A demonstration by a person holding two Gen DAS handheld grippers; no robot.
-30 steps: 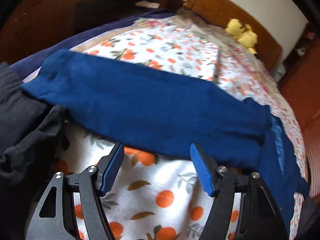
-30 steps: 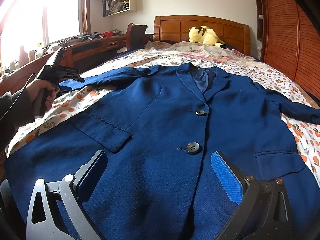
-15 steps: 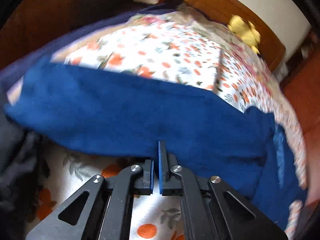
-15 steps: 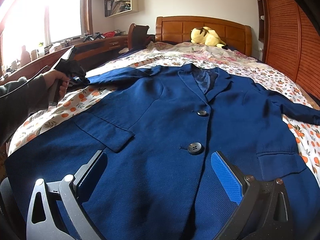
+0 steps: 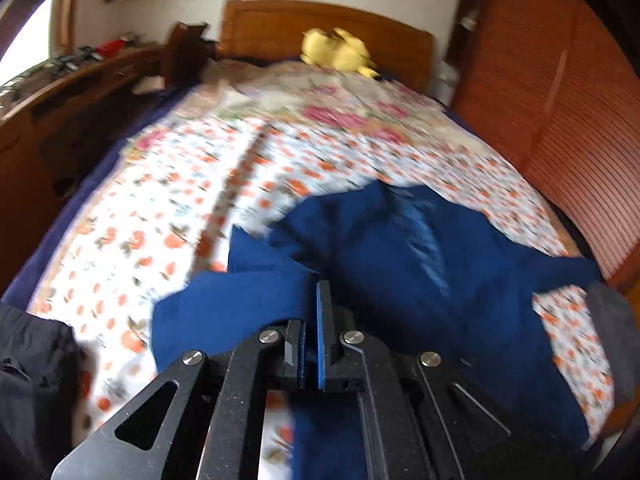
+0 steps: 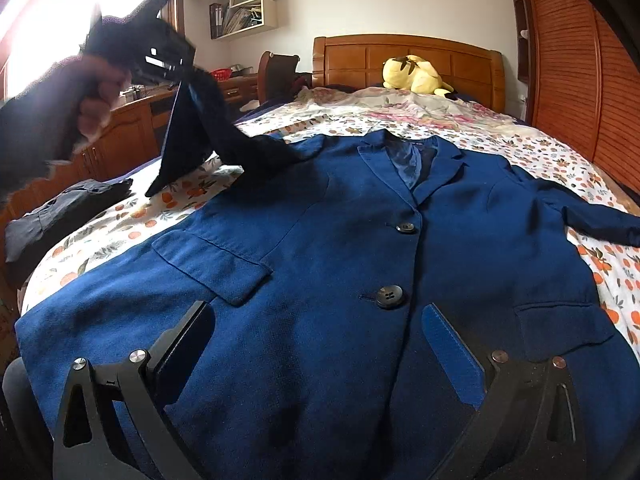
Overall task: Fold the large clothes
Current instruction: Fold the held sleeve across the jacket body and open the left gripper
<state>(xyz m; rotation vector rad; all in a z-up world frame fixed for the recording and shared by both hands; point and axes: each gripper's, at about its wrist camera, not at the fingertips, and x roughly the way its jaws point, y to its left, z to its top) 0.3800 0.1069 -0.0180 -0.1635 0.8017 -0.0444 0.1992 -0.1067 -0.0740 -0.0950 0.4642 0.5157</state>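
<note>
A dark blue jacket [image 6: 320, 248] lies face up and buttoned on the bed, collar toward the headboard. My left gripper [image 5: 316, 292] is shut on the jacket's sleeve [image 5: 240, 304], whose fabric hangs below and to the left of the jaws. In the right wrist view a hand holds this left gripper [image 6: 180, 72] high at the upper left, and the lifted sleeve [image 6: 200, 136] drapes down from it to the shoulder. My right gripper [image 6: 324, 332] hovers open over the jacket's lower front, just below the bottom button [image 6: 389, 296], nothing between its fingers.
The bedsheet [image 6: 100, 248] has an orange-fruit print. A yellow plush toy [image 6: 414, 74] lies by the wooden headboard [image 6: 404, 54]. A dark garment [image 6: 60, 208] sits at the bed's left edge, a wooden desk [image 6: 132, 128] stands beyond it, and slatted wooden doors [image 6: 580, 80] line the right.
The left gripper closed on the sleeve's edge, then rose and swung with it toward the jacket's body, lifting the sleeve off the sheet. The right gripper stayed open and still.
</note>
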